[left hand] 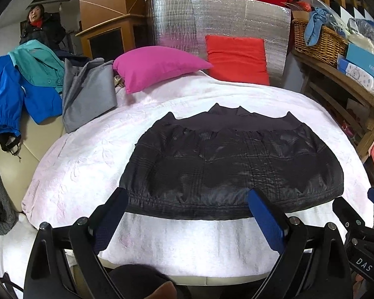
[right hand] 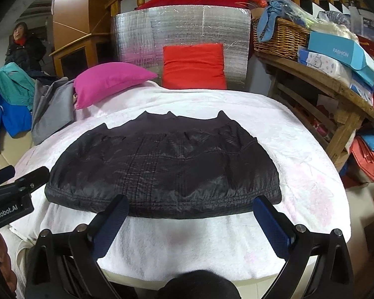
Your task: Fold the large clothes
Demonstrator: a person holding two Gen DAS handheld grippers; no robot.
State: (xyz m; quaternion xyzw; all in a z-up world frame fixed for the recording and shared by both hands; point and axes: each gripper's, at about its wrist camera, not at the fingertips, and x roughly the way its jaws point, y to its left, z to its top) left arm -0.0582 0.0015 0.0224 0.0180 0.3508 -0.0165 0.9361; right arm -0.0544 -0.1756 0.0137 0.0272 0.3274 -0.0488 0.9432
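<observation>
Black jacket (left hand: 227,164) laid flat on the white blanket (left hand: 87,164), both grippers spread wide with nothing held.

The jacket was spread dead center on the blanket, hem toward 6 o'clock, collar toward 12. The left gripper (left hand: 187,199) was parked just past the hem at 6, jaws wide apart and empty. Same deal for the right gripper (right hand: 190,208), its pads clear of the fabric. A pink pillow (left hand: 157,67) was propped at 11 o'clock, a red pillow (left hand: 238,58) at 12, and a basket (left hand: 319,39) was seen at 2.
</observation>
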